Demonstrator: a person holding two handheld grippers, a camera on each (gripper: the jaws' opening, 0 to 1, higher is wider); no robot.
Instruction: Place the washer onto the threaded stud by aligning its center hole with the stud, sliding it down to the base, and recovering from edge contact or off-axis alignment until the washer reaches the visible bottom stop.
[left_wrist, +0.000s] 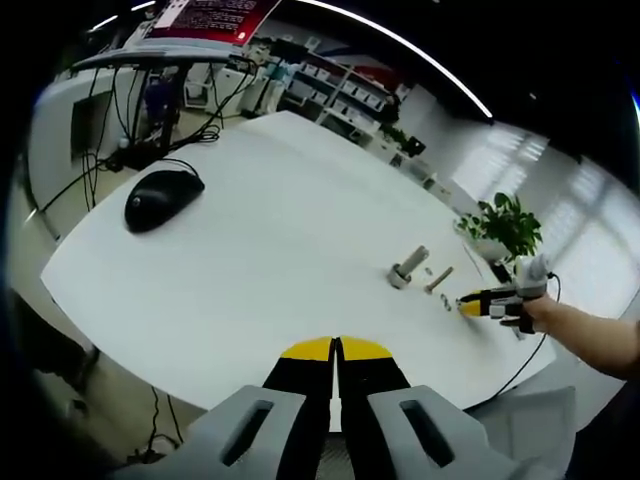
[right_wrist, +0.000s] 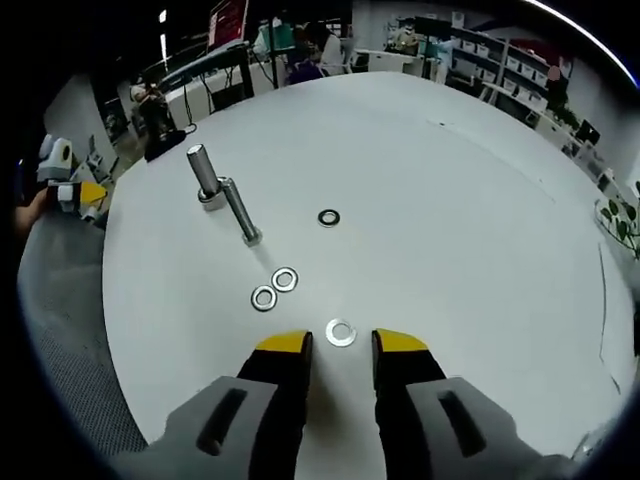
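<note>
My right gripper (right_wrist: 341, 345) is released, jaws apart, with one washer (right_wrist: 340, 333) flat on the white table (right_wrist: 450, 200) just ahead between the tips. Two more washers (right_wrist: 274, 289) lie side by side beyond, a dark washer (right_wrist: 328, 217) further on. Upright threaded stud (right_wrist: 203, 172) at far left, a loose bolt (right_wrist: 241, 214) lying beside it. My left gripper (left_wrist: 336, 350) is clenched and empty; a mouse (left_wrist: 161, 197) sits far off

Left hand-held gripper (left_wrist: 336, 347), yellow-tipped jaws together, hangs over the white desk (left_wrist: 270, 250); black computer mouse (left_wrist: 162, 197) far left; upright grey metal threaded stud (left_wrist: 409, 267) right, right hand-held gripper (left_wrist: 470, 303) beside it.
</note>
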